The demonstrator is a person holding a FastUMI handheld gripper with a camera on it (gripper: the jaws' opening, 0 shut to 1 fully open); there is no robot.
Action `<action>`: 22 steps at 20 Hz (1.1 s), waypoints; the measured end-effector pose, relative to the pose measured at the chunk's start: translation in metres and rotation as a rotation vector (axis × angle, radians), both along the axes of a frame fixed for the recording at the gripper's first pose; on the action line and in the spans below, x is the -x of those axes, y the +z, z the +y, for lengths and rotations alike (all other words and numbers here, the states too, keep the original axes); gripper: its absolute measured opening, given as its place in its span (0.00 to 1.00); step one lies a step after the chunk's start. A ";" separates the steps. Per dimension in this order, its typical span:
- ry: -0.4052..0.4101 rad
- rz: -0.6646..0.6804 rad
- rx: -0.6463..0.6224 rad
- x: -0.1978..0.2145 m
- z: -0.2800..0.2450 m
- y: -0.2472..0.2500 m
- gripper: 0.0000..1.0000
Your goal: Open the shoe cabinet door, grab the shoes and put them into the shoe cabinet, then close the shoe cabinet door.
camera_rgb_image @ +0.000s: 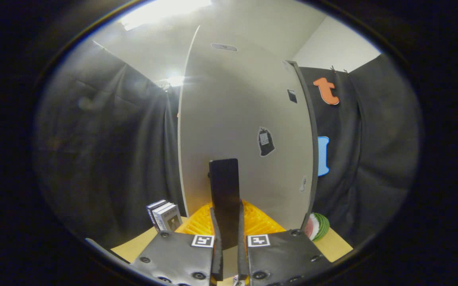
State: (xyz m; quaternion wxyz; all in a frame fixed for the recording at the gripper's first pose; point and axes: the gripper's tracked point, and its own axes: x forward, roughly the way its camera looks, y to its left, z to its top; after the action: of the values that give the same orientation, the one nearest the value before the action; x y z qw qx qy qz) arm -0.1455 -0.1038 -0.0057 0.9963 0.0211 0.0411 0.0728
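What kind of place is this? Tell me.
Probably a staged test booth, not a home: dark cloth walls, a pale cabinet door whose dark handle the jaws grip, on a small tabletop.

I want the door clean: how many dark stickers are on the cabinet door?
2: a larger sticker beside the handle that the gripper clamps, a smaller sticker higher up near the door edge.

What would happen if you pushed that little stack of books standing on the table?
The books stand upright on their narrow ends, leaning a bit, so a nudge would probably tip them over. They look small and thin, likely light, and may slide on the smooth table. The tool is shut on the black handle.
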 end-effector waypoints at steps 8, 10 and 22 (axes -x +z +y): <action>-0.032 -0.013 0.035 0.044 -0.081 0.007 0.15; -0.051 -0.021 0.046 0.049 -0.107 0.009 0.15; -0.161 -0.055 0.042 0.051 -0.230 0.019 0.02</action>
State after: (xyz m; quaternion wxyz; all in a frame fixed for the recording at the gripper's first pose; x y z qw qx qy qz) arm -0.1965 -0.3333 0.0134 0.9999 0.0015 0.0134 -0.0076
